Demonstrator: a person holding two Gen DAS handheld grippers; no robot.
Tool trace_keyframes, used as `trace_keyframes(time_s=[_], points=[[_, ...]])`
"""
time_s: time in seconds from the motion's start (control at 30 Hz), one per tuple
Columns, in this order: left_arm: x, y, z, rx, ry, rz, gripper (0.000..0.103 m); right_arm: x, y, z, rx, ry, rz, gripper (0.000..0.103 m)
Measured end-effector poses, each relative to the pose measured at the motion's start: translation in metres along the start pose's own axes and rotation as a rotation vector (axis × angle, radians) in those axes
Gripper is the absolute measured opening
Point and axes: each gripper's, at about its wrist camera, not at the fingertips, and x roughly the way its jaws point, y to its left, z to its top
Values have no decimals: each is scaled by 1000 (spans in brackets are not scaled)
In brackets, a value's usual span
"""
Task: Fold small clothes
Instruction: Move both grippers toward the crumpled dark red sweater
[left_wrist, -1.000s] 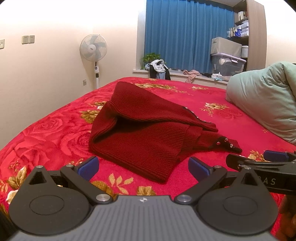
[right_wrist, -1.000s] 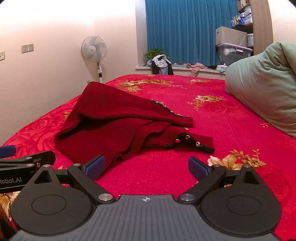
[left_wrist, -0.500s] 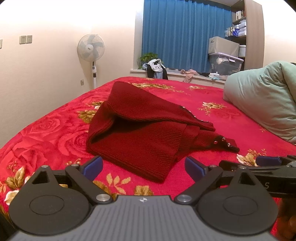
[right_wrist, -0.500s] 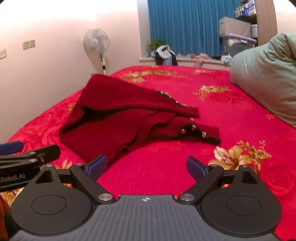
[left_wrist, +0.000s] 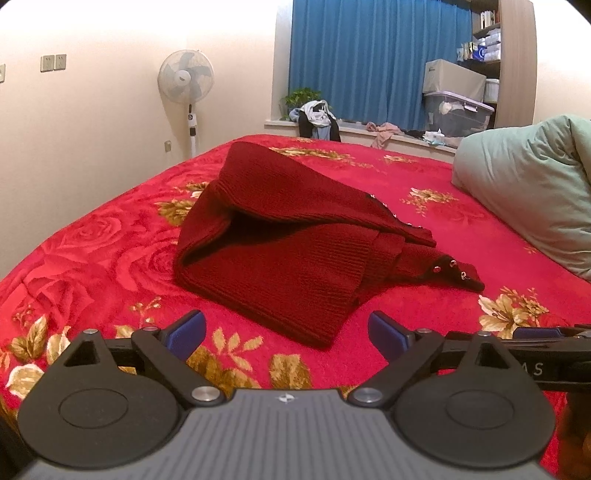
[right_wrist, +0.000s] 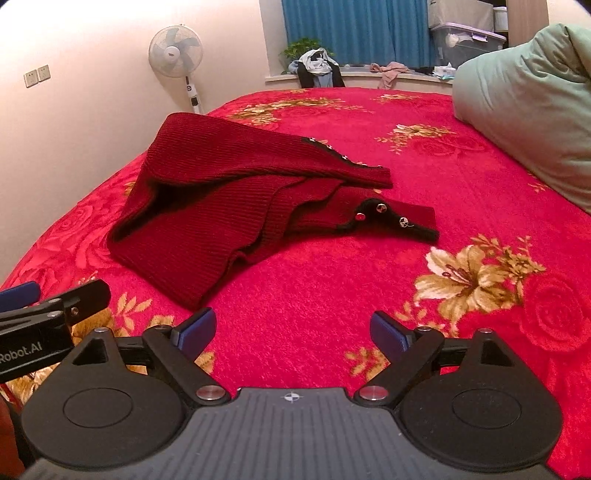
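1. Blue-padded left tongs (left_wrist: 286, 332) hover low over the bed (left_wrist: 92, 258), jaws wide and closing a little, nothing between them. Right tongs (right_wrist: 291, 332) gape too, empty, just beside the left ones.
2. Red knit cardigan (left_wrist: 295, 251) lies crumpled mid-bed, just ahead of both tongs, its nearest corner (left_wrist: 317, 336) almost at the left pads.
3. Looks soft, floppy, fairly light; thick ribbed knit should grip well but will stretch and sag if lifted from one point.
4. Best holds, I'd judge: the near hem corner for the left, the black-trimmed button placket (right_wrist: 388, 218) for the right. Pinch the edge, not the buttons.
5. Far side: top layer (right_wrist: 240, 147) sits tented, so it needs spreading flat first. Green duvet (right_wrist: 524, 96) is well clear.
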Motion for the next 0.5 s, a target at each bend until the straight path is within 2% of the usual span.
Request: trace_keyframes(time_s=[0.07,0.1,0.13,0.17,0.2,0.27,0.43,0.5], points=[[1,0,-1,-2,6,-6,82,0,-1,1,0,-5,3,90],[2,0,-1,-2,10,-10,77,-1,-1,1,0,-11,5,87],[3,0,-1,-1,13,-15,66,-2,-2,2,1,-17,8,84],[3,0,-2,0,16,-21,56,-2,-2,3,5,-23,12,77],[3,0,-2,2,15,-28,53,-4,-3,4,11,-35,19,68],[3,0,-3,10,9,-41,44,-6,-5,6,22,-59,32,55],[9,1,-1,27,9,-53,42,-14,-11,15,48,-135,62,55],[18,2,2,28,27,-51,42,-15,-14,19,55,-161,68,60]])
